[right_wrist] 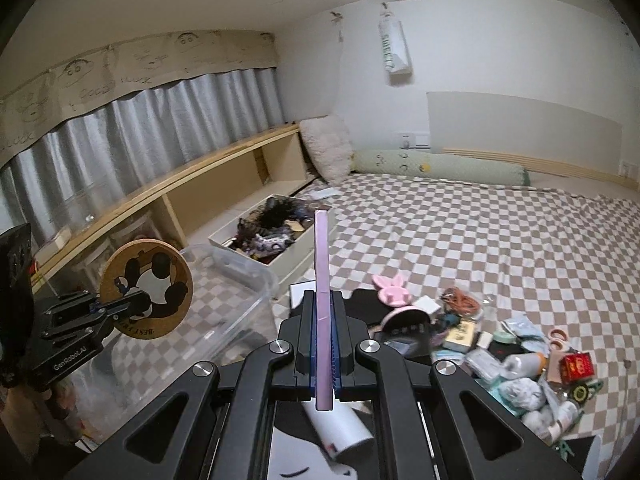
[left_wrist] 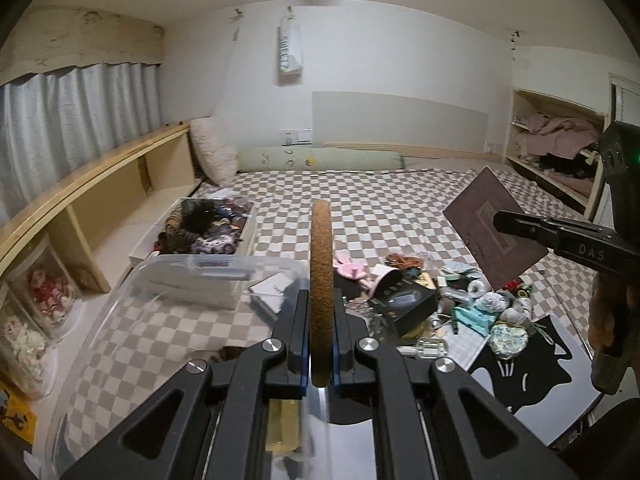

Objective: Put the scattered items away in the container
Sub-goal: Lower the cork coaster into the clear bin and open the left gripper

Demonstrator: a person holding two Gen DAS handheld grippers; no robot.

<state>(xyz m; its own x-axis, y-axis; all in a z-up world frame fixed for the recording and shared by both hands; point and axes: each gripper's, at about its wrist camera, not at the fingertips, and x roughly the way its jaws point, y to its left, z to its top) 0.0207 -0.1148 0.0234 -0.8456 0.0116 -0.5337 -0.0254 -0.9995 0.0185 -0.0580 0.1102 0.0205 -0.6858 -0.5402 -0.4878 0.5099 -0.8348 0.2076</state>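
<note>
My left gripper (left_wrist: 320,296) is shut on a round cork coaster (left_wrist: 321,248), edge-on in the left wrist view. In the right wrist view that coaster (right_wrist: 146,280) shows a panda picture and hangs over the clear plastic container (right_wrist: 256,280), with the left gripper (right_wrist: 134,305) beneath it. My right gripper (right_wrist: 322,298) is shut on a thin pink-purple flat card (right_wrist: 322,256). From the left wrist the card (left_wrist: 492,228) appears as a dark square, held by the right gripper (left_wrist: 500,222) above the pile of small scattered items (left_wrist: 460,300). The container's rim (left_wrist: 224,259) lies left of centre.
A white box of hair accessories (left_wrist: 208,228) sits behind the container on the checkered bed (left_wrist: 380,208). The pile of small items (right_wrist: 500,352) lies at the right in the right wrist view. A black-and-white cat print sheet (left_wrist: 532,380) lies near the front. Wooden shelves (left_wrist: 100,184) run along the left.
</note>
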